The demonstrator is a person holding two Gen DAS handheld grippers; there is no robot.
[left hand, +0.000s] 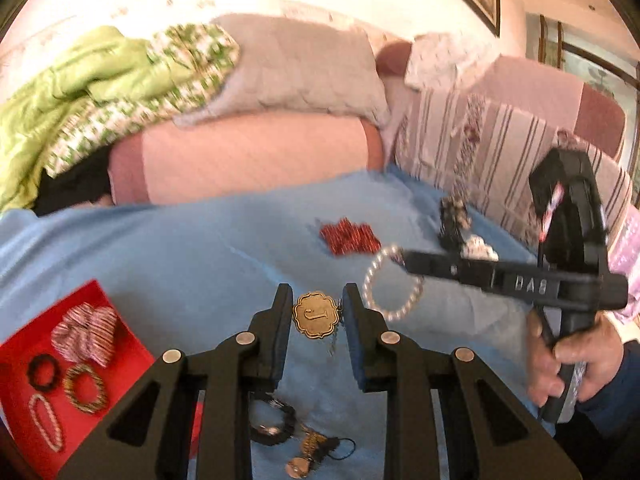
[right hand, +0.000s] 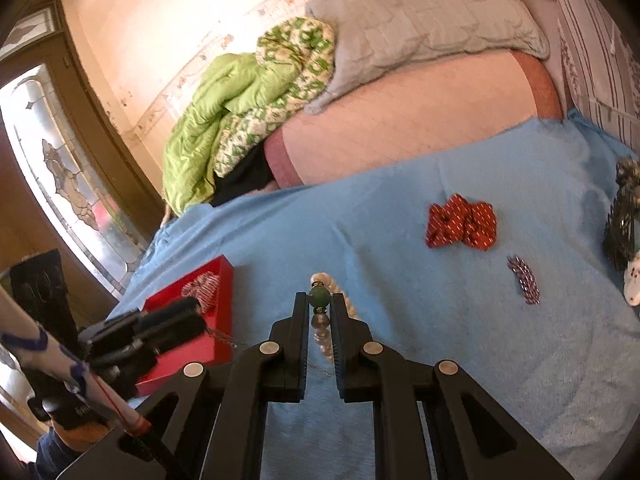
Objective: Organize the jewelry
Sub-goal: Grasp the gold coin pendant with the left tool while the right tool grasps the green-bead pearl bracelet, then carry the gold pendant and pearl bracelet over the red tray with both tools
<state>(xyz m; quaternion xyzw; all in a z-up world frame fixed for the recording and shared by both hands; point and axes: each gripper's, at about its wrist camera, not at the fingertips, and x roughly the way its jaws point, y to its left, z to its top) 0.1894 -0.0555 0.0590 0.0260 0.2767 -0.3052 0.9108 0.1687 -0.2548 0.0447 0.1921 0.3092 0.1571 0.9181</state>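
**A:** On the bed, what's the layout, big stuff first?

**B:** Blue blanket (left hand: 180,248) covers the work surface. Pink bolster (left hand: 248,156) behind it, grey pillow (left hand: 304,64) on top of that, green quilt (left hand: 80,80) bunched at the left. Striped cushions (left hand: 480,140) on the right side.

**A:** Container?

**B:** Red tray (left hand: 24,364) at the left edge of the blanket. It holds a striped bow (left hand: 86,334), a dark bead ring (left hand: 43,372), a brown bead bracelet (left hand: 85,387) and a white pearl bracelet (left hand: 46,422).

**A:** Loose items on the blanket?

**B:** Red bow (right hand: 462,222) mid-blanket, small beaded clip (right hand: 524,279) near it, dark ornate piece (right hand: 624,216) at the far right; can't tell what that one is. Below the left fingers, a dark bracelet (left hand: 272,420) and a tasselled charm (left hand: 312,448).

**A:** Left gripper?

**B:** Left gripper (left hand: 316,314) has its jaws at a medium gap, straddling a gold medallion (left hand: 316,314) with its chain. Fingers sit either side of it, not visibly touching.

**A:** Right gripper?

**B:** Right gripper (right hand: 320,312) is pinched narrow on a pearl bracelet (left hand: 394,286), gripping at its green bead (right hand: 319,298). In the left wrist view the loop hangs off the fingertips above the blanket, just right of the medallion. The person's hand (left hand: 576,360) wraps the handle.
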